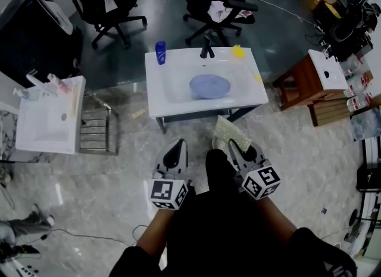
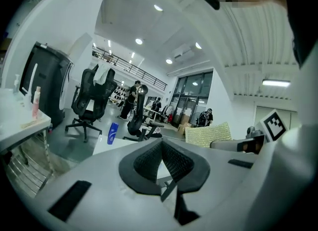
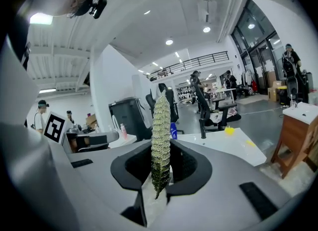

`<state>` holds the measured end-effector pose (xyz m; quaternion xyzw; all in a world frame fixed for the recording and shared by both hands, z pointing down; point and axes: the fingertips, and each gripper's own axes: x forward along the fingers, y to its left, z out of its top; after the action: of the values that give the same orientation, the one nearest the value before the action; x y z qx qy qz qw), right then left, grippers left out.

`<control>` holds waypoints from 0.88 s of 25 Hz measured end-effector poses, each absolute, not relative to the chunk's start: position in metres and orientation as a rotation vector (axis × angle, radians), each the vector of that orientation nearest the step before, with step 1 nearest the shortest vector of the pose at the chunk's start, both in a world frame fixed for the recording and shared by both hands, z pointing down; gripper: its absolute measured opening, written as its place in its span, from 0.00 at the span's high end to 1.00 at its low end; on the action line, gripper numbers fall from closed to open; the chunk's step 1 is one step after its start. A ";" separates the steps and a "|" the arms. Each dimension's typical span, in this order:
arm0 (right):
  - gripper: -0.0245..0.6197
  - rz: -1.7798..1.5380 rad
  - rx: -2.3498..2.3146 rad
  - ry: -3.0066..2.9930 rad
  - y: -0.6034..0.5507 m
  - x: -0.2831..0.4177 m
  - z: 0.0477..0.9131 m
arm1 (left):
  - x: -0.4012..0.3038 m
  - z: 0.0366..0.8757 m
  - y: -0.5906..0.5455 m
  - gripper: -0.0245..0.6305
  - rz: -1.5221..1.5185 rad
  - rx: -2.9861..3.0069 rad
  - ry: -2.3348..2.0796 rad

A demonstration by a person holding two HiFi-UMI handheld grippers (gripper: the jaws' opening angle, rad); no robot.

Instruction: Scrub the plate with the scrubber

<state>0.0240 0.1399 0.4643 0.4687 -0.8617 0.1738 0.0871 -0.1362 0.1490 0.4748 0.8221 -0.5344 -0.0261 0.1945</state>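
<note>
Ahead, seemingly, floor (image 1: 191,131) between scrubber (image 1: 228,133), sink (image 1: 159,94) edge.

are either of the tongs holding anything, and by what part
The right tongs are shut on the scrubber, pinching one end of it edge-on so the rest sticks out ahead. The left tongs are shut and empty.

Bright overhead ceiling lights, strong fisheye warp at edges, pics sharp.

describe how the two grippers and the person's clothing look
Both the left gripper and right gripper are light grey, tapering shells with black textured pads. Each carries a cube of black-and-white square markers. The person wears black clothing.
</note>
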 end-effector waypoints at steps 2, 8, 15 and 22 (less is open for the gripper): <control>0.87 0.554 1.383 -2.582 0.124 0.028 0.468 | -0.131 0.479 0.140 0.98 -0.049 2.300 -1.518; 0.87 0.520 1.325 -2.640 0.053 0.048 0.471 | -0.110 0.481 0.095 0.98 0.017 2.279 -1.598; 0.87 0.594 1.257 -2.641 -0.025 0.079 0.494 | -0.089 0.501 0.023 0.98 0.077 2.187 -1.641; 0.87 0.657 1.137 -2.662 -0.083 0.098 0.513 | -0.070 0.527 -0.033 0.98 0.178 2.077 -1.689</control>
<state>0.0977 -0.0825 0.5125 0.3817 -0.8935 0.2203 0.0864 -0.0702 -0.0331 0.5275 0.7538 -0.6131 0.0647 0.2272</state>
